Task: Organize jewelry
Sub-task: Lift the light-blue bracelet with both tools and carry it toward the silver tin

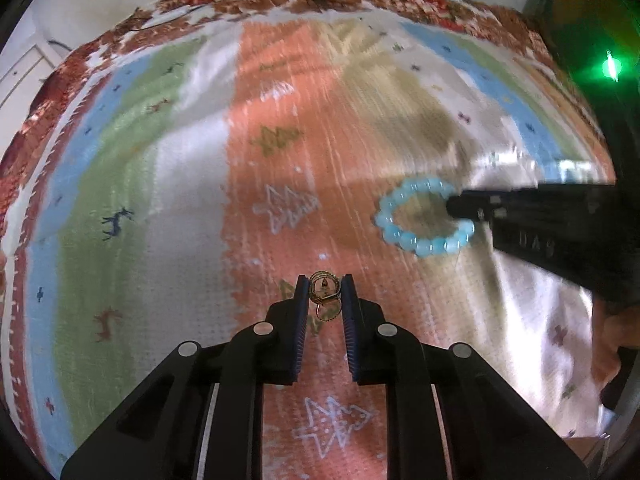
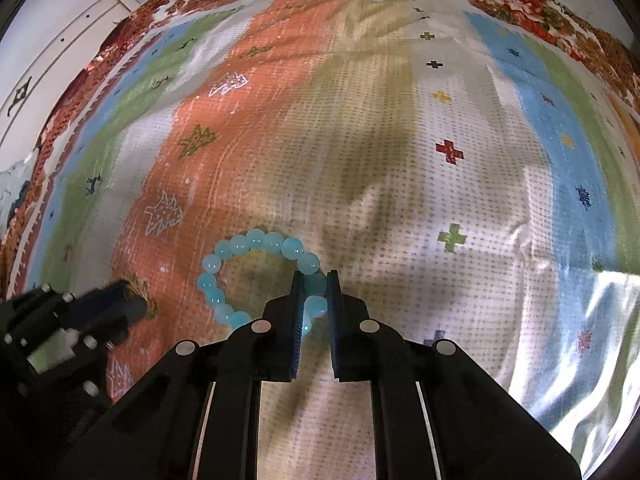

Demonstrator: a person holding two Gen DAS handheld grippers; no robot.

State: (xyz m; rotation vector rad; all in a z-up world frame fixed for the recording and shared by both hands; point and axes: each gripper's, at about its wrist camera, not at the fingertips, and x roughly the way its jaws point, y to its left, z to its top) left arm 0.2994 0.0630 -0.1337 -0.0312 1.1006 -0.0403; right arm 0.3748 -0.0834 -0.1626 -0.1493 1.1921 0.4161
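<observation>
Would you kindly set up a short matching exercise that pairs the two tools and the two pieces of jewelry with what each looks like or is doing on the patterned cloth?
Column one:
1. left tool
2. right tool
3. bead bracelet
4. ring

Column two:
A. pale blue, lying in a loop on the cloth
B. gold, pinched between two pads
C. shut on a small gold piece
D. shut on a blue bead

Pairs: 1-C, 2-D, 3-A, 4-B
</observation>
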